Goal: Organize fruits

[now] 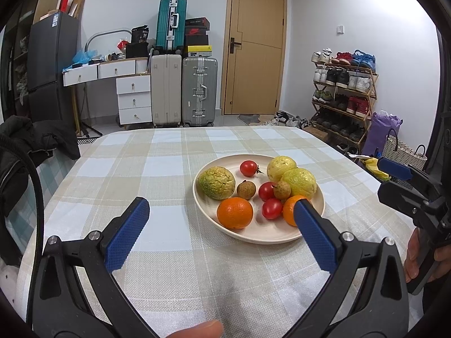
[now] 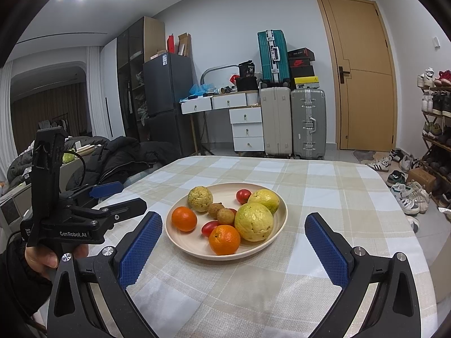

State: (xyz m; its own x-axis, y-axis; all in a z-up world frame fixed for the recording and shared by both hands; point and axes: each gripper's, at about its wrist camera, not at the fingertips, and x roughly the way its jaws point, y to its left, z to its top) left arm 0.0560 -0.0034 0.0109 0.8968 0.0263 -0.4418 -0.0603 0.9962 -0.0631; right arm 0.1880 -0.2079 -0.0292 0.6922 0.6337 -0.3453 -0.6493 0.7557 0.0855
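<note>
A round cream-coloured shallow plate [image 2: 277,219] stands near the middle of a tabletop covered with a beige-and-white checked cloth [image 2: 324,186], and all the fruit in view lies gathered on it. Three wrinkled yellow-green guavas [image 2: 253,221] occupy the plate's outer parts, two glossy orange mandarins [image 2: 224,239] sit at the near rim, and small red cherry tomatoes [image 1: 248,168] and two rough brown longans [image 1: 246,189] fill the gaps between them, some touching. No fruit lies loose on the cloth, so the arrangement fits either a finished gathering or a mixed pile awaiting sorting by kind. The left hand-held gripper [image 1: 222,209] hovers short of the plate with its blue-padded fingers spread wide and nothing between them; the right finger overlaps a mandarin in its own view only. The right hand-held gripper [image 2: 234,224] is likewise held back from the plate, fingers wide apart and empty, framing the plate as if to keep every fruit within reach
</note>
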